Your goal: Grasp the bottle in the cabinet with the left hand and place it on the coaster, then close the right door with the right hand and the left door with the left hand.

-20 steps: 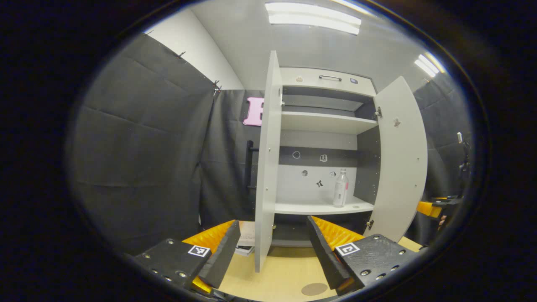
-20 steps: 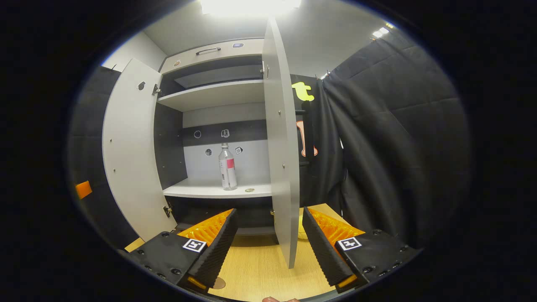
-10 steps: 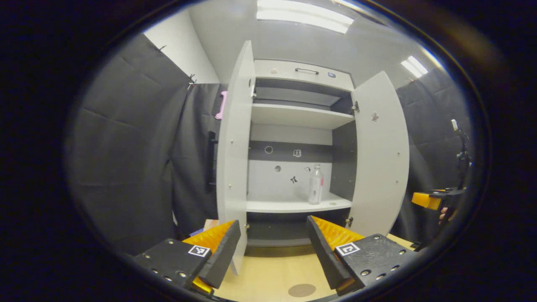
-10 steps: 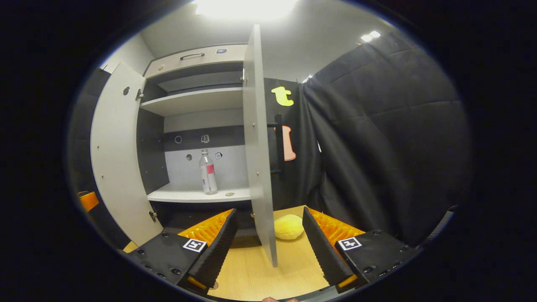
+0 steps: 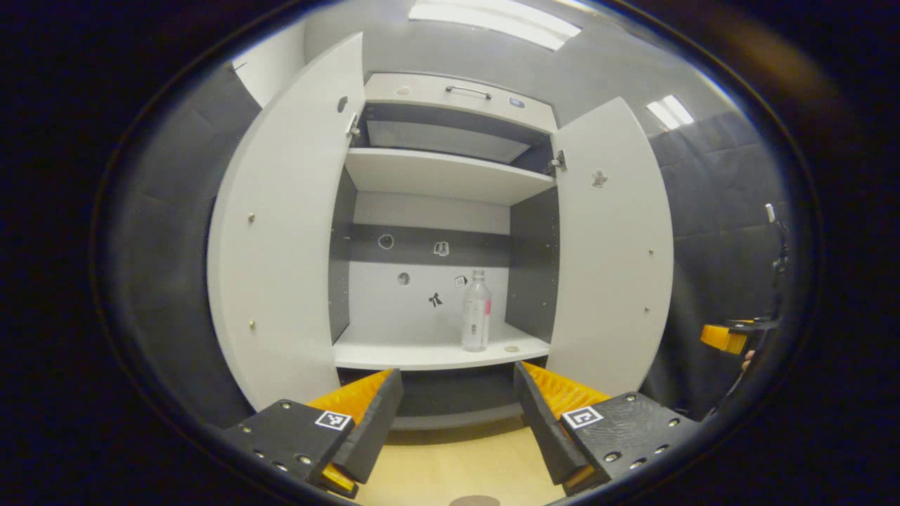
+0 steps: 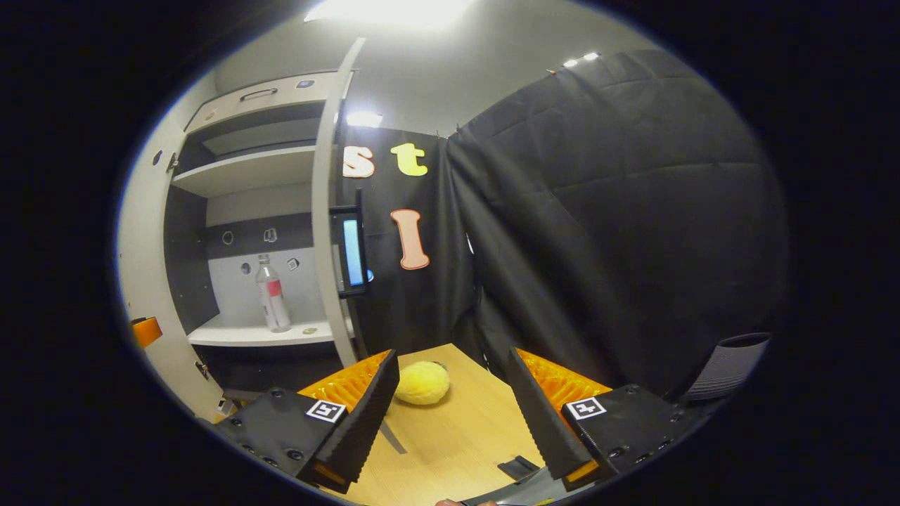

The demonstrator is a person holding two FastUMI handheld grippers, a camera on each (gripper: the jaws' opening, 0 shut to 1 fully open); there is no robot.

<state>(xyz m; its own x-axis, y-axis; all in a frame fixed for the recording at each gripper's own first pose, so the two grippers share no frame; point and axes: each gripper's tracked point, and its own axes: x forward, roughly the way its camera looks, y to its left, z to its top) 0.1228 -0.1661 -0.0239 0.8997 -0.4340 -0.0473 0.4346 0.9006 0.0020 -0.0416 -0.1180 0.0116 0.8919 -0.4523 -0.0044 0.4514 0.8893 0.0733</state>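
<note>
1. You have one cabinet (image 5: 443, 176) in front of you with two doors: the left door (image 5: 278, 232) and the right door (image 5: 608, 239) both stand swung wide open.
2. Count one bottle (image 5: 476, 310), clear with a pink label. In the left gripper view it stands upright on the lower shelf (image 5: 436, 353), toward the right side, near the dark inner wall.
3. Two shelves show inside: the upper shelf (image 5: 443, 176) carries nothing you can see, and the lower one holds the bottle plus one small flat round thing (image 5: 512, 348) just beside it, too small to identify.
4. A few small stickers (image 5: 436, 299) mark the cabinet's back wall behind the bottle.
5. One brown coaster (image 5: 474, 500) peeks in at the bottom edge of the left gripper view, on the wooden table (image 5: 457, 464).
6. Your left gripper (image 5: 457, 414) points straight into the cabinet, level with the space under the lower shelf. Its fingers are spread apart and hold nothing; the bottle is well apart from them.
7. Your right gripper (image 6: 450, 414) is turned off to the right, facing the black cloth, with the cabinet at the left of its view. Its fingers are also spread with nothing between them.
8. In the right gripper view, one yellow plush (image 6: 422, 383) lies on the table, just past the gripper's left finger; the bottle (image 6: 272, 294) shows on its shelf there too.
9. The right gripper's orange body (image 5: 724, 337) shows at the right edge of the left gripper view, beyond the right door.
</note>
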